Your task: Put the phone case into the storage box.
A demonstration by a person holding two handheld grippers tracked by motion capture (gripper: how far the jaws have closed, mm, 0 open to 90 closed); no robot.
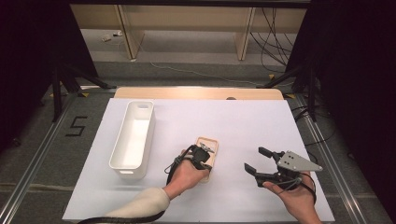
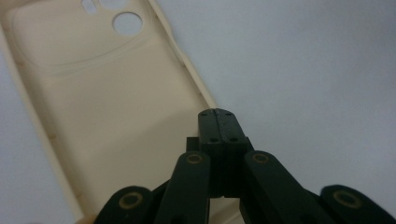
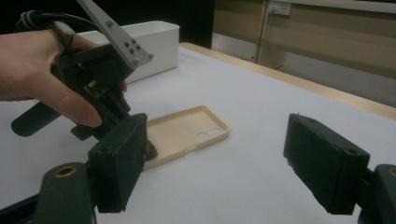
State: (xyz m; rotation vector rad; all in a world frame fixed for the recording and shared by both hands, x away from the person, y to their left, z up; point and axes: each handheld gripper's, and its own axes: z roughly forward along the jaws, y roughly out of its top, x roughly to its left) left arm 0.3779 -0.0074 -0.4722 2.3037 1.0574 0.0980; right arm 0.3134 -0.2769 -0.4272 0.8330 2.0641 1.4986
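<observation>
High view: phone case (image 1: 206,156) is seen on the white mat (image 1: 243,126), long axis running away from the person, under the left gripper (image 1: 204,156). Left gripper view: jaws are closed together over the case's near edge, nothing between them. Right gripper view: right gripper (image 3: 229,163) is held wide apart, empty, case well ahead.

On the table (image 1: 243,121), the bin (image 1: 133,135) lay lengthwise toward the left side, its long axis running away from the person. The phone case (image 1: 208,145) lay open side up near the middle, to the right of the bin and well apart from it. The left gripper (image 1: 205,156) was over the near end of the case, its closed jaws above the case's right-hand rim in the left gripper view. The right gripper (image 1: 254,158) was to the right of the case, apart from it, its jaws pointing left toward the case.
</observation>
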